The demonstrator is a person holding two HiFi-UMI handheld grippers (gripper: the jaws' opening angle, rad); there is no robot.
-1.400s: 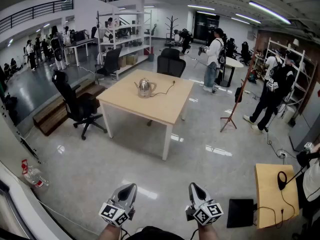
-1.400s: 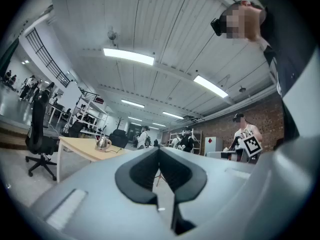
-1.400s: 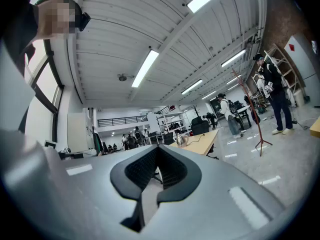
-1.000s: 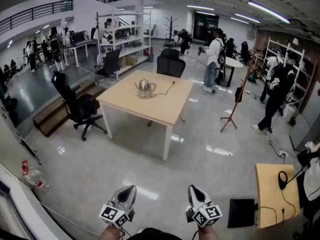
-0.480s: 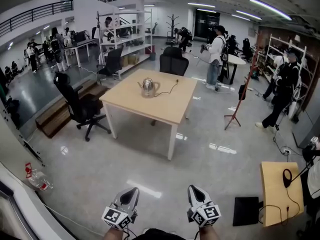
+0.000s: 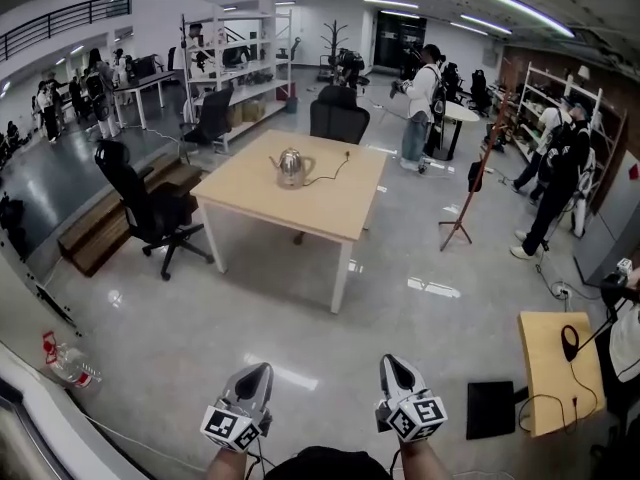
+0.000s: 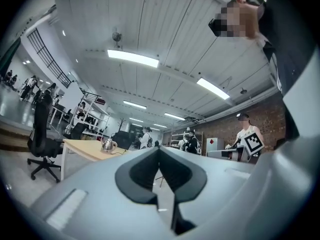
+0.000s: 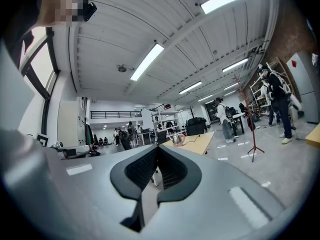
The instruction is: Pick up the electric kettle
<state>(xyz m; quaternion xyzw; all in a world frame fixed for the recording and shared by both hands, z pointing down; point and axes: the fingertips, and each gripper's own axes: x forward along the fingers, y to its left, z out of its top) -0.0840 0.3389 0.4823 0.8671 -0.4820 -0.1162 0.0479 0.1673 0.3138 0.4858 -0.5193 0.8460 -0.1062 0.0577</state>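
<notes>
The electric kettle point(image 6: 291, 167), shiny metal, stands upright on the far half of the wooden table point(image 6: 262, 206), well apart from both grippers. What it holds cannot be seen. A dark cord point(image 6: 328, 173) trails from it toward the table's far right edge. On the floor at near left is a clear plastic bottle point(image 6: 66, 360) with a red label, its print too small to read. The left gripper point(image 6: 257, 373) and right gripper point(image 6: 391, 365) are low and near, each with jaws clenched together on nothing. The cube point(image 6: 229, 427) on the left gripper shows black-and-white squares, no words.
</notes>
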